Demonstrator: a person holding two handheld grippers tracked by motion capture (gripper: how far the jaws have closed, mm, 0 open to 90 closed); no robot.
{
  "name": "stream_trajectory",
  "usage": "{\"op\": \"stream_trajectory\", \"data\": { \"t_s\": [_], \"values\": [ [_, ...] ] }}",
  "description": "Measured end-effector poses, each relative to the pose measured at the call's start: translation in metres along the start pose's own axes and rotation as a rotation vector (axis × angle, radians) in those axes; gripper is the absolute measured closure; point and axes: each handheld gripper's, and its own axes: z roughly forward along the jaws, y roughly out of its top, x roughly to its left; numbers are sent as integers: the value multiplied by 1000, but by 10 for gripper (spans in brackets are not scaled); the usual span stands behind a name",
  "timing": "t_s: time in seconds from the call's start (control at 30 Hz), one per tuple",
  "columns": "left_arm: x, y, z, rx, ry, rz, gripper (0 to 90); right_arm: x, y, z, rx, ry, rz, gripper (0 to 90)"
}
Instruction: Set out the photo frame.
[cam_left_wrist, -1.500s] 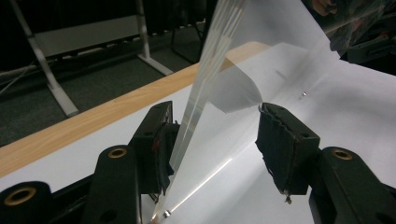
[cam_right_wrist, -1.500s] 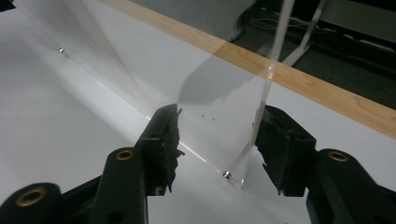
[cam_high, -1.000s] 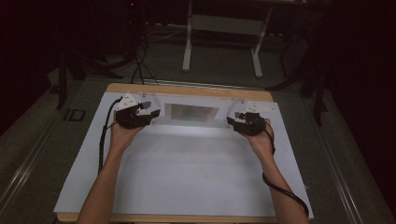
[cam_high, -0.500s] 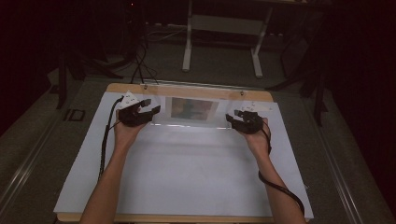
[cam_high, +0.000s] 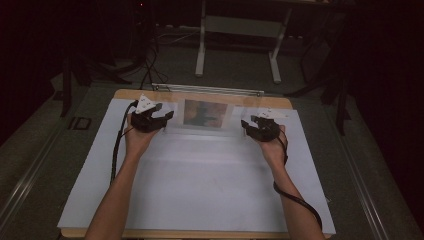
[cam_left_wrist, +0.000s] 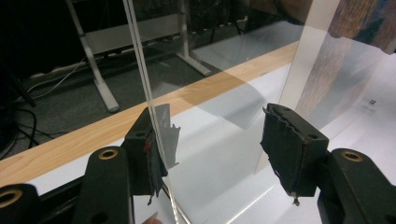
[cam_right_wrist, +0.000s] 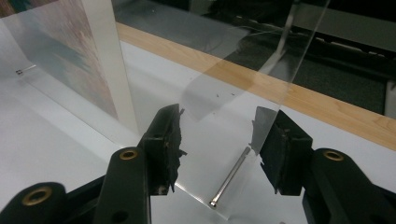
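**Frame** (cam_high: 172, 107): clear panel, upright near the far edge of the table (cam_high: 280, 101), standing on the white sheet (cam_high: 200, 185). We see it between the two grippers, which flank its ends.

**Picture** (cam_high: 205, 113): mounted in the middle of the frame, brown and blue-green tones, white border. In the left gripper view it shows at the upper right (cam_left_wrist: 327, 74). In the right gripper view it shows at the upper left (cam_right_wrist: 70, 60).

**Left gripper** (cam_high: 167, 116): held at the frame's left end. In its own view (cam_left_wrist: 215, 135) we find the jaws spread wide, having just opened a little further. The frame's edge (cam_left_wrist: 140, 60) runs down against the left-hand pad, while the other pad stands well clear of it. We record no grip.

**Right gripper** (cam_high: 248, 124): held at the frame's right end. In its own view (cam_right_wrist: 222, 135) the jaws stand wide apart around the frame's lower corner (cam_right_wrist: 205, 107). We cannot tell whether the right-hand pad touches the panel edge, and the left-hand pad is apart from it. Nothing is clamped.

**Pin** (cam_right_wrist: 229, 177): metal, slim, lying in the frame's corner between the right gripper's jaws.

**Hands**: left hand (cam_high: 137, 140) and right hand (cam_high: 274, 147) rest low over the sheet, forearms entering from the near edge.
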Motion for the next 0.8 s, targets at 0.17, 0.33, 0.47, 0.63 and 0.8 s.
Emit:
{"op": "stream_trajectory", "data": {
  "t_s": [0.17,0.33,0.47,0.63,0.8],
  "values": [
    [0,1,0,2,3,-5,421,0,1,0,6,1,6,510],
    [2,5,2,28,-2,-13,421,0,2,1,8,-3,15,510],
    [3,6,2,36,-6,-21,426,-1,3,2,14,0,19,510],
    [2,7,2,38,-4,-31,425,-2,3,2,12,4,38,509],
    [1,8,2,40,-4,-41,423,-2,4,1,19,7,46,509]
  ]
}}
